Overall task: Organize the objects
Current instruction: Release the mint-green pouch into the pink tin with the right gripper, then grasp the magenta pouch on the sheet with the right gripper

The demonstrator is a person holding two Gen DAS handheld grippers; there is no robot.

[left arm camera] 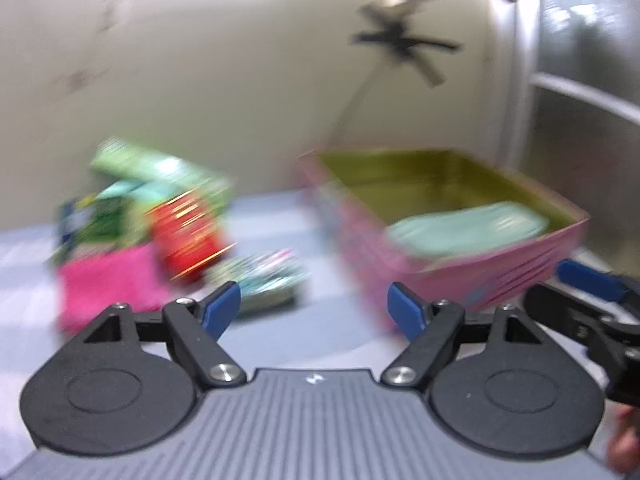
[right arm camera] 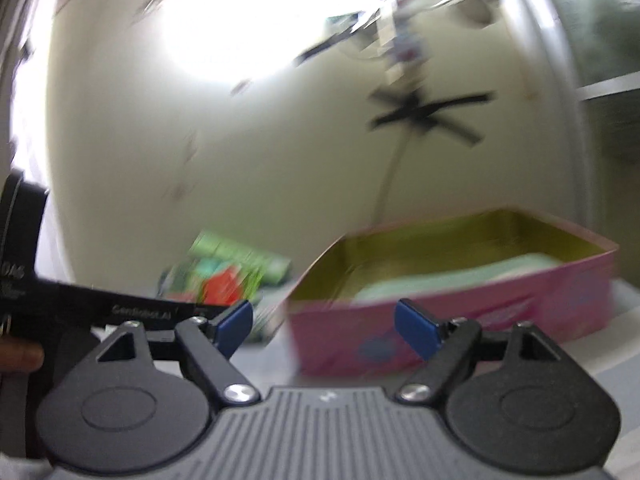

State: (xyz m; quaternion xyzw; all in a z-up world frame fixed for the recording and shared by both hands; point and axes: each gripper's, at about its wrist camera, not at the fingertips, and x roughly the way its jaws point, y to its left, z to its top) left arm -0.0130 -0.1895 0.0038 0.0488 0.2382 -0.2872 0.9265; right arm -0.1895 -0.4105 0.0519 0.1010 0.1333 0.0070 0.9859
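A: At the lower left of the left wrist view, your pile of packets [left arm camera: 148,216] sits on the surface [left arm camera: 320,336], with a pink cloth [left arm camera: 108,284] in front. The pink tin [left arm camera: 460,276] is at the right, with a pale green pack [left arm camera: 468,228] already inside.

B: What could go wrong?

A: The picture is smeared, so I think you are moving fast. You could knock the stack over or bump the tin's wall. The two tools are also near each other, so they could hit.

B: How are they held?

A: Your left hand-held gripper [left arm camera: 314,310] tips down a little toward the gap between pile and tin. Its jaws stand apart and hold nothing. Your right hand-held gripper [right arm camera: 324,322] is almost level, facing the tin's front wall. Its jaws are apart and empty too.
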